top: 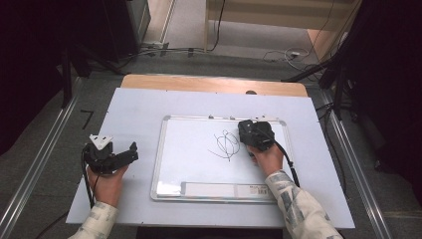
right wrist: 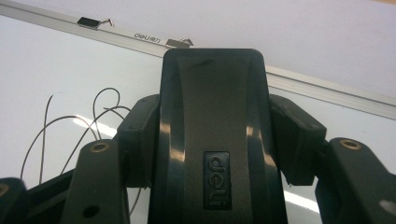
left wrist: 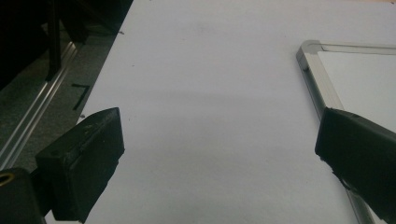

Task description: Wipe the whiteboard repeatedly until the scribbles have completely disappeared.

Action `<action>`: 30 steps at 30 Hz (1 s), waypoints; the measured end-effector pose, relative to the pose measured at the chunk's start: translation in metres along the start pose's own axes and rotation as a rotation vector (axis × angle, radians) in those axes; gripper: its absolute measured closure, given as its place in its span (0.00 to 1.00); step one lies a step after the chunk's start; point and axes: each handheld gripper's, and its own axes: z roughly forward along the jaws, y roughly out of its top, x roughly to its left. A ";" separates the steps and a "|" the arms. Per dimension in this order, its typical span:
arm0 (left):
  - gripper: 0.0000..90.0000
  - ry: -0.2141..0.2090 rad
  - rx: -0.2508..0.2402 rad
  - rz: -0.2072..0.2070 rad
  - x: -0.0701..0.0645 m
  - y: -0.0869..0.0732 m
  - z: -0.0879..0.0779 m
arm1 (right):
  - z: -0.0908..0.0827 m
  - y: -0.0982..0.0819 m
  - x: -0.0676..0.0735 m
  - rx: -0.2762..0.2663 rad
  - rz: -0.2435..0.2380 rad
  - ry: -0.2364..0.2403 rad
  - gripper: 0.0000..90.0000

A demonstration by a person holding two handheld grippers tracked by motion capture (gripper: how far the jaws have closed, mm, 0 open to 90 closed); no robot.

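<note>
The right claw (top: 251, 133) is clamped on a black plastic whiteboard eraser (right wrist: 212, 140) with a "deli" badge on its back, its two jaws pressing the eraser's sides. The eraser sits on the white, aluminium-framed whiteboard (top: 171, 149), in the board's far right part, just right of the black scribble of looping pen lines (top: 226, 144). The step in hand looks like wiping that scribble away.

To do it well, the eraser's felt face should stay flat on the board, not tipped onto an edge, with even downward pressure. From where it sits, the stroke should run leftward across the scribble, cover its whole extent including the long tail that reaches toward the board's near side, and overlap on the return pass so no thin lines survive. The grip should stay firm enough that the eraser does not twist between the jaws.

The left claw (top: 124, 156) is idle, jaws wide apart over the pale grey counter (left wrist: 210, 116), just beside the board's left frame. Since the board lies loose on the counter, it may slide under the wiping; the left claw could press the frame down to steady it.
</note>
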 end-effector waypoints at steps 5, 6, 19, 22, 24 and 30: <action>0.02 0.001 -0.002 -0.003 0.001 0.000 0.000 | 0.010 -0.002 0.002 0.034 0.006 0.004 0.42; 0.02 0.001 -0.002 -0.003 0.001 0.000 0.000 | 0.010 -0.002 0.001 0.032 0.011 0.006 0.42; 0.02 -0.002 -0.003 -0.004 0.001 0.000 -0.001 | 0.010 -0.004 0.001 0.043 0.016 0.010 0.40; 0.02 -0.002 -0.002 -0.003 0.001 0.000 -0.001 | 0.009 -0.004 0.001 0.039 0.015 0.006 0.41; 0.02 -0.002 -0.002 -0.002 0.001 0.000 -0.001 | 0.009 -0.004 0.002 0.035 0.007 0.000 0.42; 0.02 -0.001 -0.002 -0.002 0.000 0.000 0.000 | 0.009 -0.004 0.003 0.035 0.007 0.000 0.42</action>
